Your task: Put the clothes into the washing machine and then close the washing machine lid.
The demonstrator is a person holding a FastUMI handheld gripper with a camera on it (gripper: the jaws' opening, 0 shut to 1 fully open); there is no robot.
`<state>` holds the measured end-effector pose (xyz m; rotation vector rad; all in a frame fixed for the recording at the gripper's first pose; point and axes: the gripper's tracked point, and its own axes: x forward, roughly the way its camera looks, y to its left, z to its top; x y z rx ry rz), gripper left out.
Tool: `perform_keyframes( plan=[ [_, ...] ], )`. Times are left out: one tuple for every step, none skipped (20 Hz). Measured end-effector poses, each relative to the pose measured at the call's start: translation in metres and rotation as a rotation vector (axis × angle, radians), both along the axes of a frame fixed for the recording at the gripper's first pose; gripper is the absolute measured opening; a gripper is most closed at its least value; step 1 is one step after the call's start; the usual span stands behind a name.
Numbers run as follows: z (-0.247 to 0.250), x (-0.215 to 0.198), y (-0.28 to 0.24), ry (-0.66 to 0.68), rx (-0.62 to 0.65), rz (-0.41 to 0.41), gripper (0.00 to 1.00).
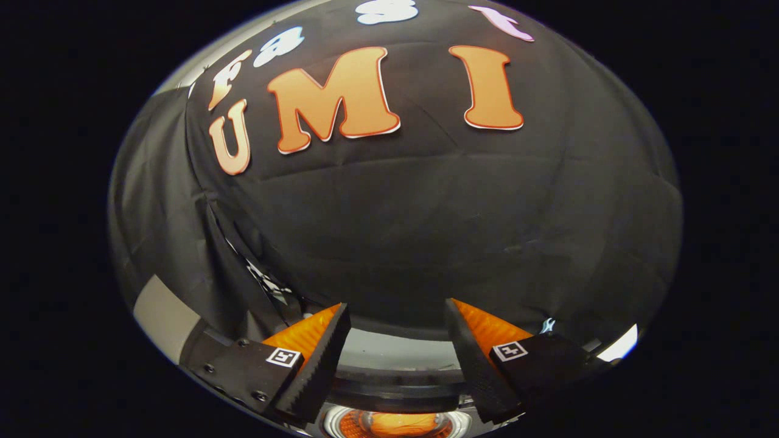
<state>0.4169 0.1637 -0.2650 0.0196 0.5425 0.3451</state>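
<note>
Gripper view: the gripper (397, 316) is held wide apart, nothing between its fingers, aimed at the booth's black cloth wall (426, 213). The washing machine (395, 389) is seen below and between the fingers, orange clothes (389, 424) apparently inside. The lid cannot be made out.

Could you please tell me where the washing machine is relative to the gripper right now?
In the gripper view, the washing machine sits low, directly below and between the open fingers of the gripper, with the black cloth wall rising beyond it.
</note>
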Motion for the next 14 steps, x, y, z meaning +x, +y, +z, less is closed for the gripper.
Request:
perform_keyframes(
  plan=[
    [-0.005, 0.002, 0.001, -0.003, -0.026, 0.003, 0.99],
    [-0.006, 0.001, 0.002, 0.001, -0.024, 0.017, 0.99],
    [-0.006, 0.003, 0.005, 0.004, -0.019, 0.016, 1.0],
    [-0.007, 0.002, 0.005, 0.01, -0.01, 0.016, 0.99],
    [-0.009, 0.001, 0.007, 0.017, 0.011, 0.021, 0.98],
    [-0.008, 0.0, 0.006, 0.009, 0.015, 0.027, 0.99],
    [-0.008, 0.0, 0.006, 0.007, 0.017, 0.039, 0.99],
    [-0.008, -0.003, 0.006, 0.014, 0.021, 0.046, 1.0],
    [-0.01, -0.003, 0.006, 0.017, 0.026, 0.055, 1.0],
    [-0.01, -0.005, 0.005, 0.017, 0.029, 0.061, 1.0],
    [-0.009, -0.005, 0.006, 0.016, 0.028, 0.063, 1.0],
    [-0.009, -0.007, 0.005, 0.016, 0.028, 0.063, 1.0],
    [-0.009, -0.009, 0.005, 0.013, 0.027, 0.063, 1.0],
    [-0.007, -0.013, 0.004, 0.008, 0.024, 0.058, 1.0]
  ],
)
